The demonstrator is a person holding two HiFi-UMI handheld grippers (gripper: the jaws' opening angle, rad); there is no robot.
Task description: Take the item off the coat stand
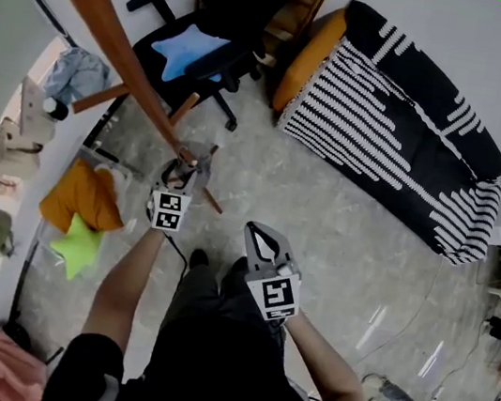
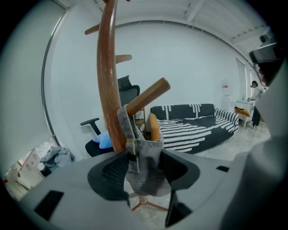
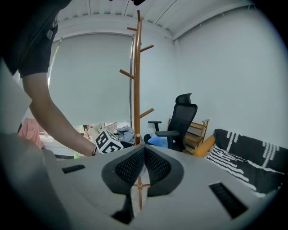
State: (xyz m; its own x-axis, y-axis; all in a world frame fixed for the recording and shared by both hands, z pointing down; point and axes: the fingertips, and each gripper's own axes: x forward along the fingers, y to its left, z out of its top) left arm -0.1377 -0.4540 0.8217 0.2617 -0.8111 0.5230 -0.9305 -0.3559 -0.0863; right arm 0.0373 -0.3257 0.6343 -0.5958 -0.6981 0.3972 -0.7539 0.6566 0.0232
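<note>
The left claw (image 2: 144, 156) was closing on the grey cloth (image 2: 146, 176) hung between its jaws from a peg (image 2: 150, 93) of the coat stand (image 2: 107, 81), slanting to 2 o'clock — a downward tug could snag it there and tip the stand, the right claw (image 3: 144, 155) being clenched and empty.

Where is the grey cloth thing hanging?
In the left gripper view, mid-frame, the grey cloth item hangs from a low peg of the coat stand, between the closing jaws of the left gripper.
</note>
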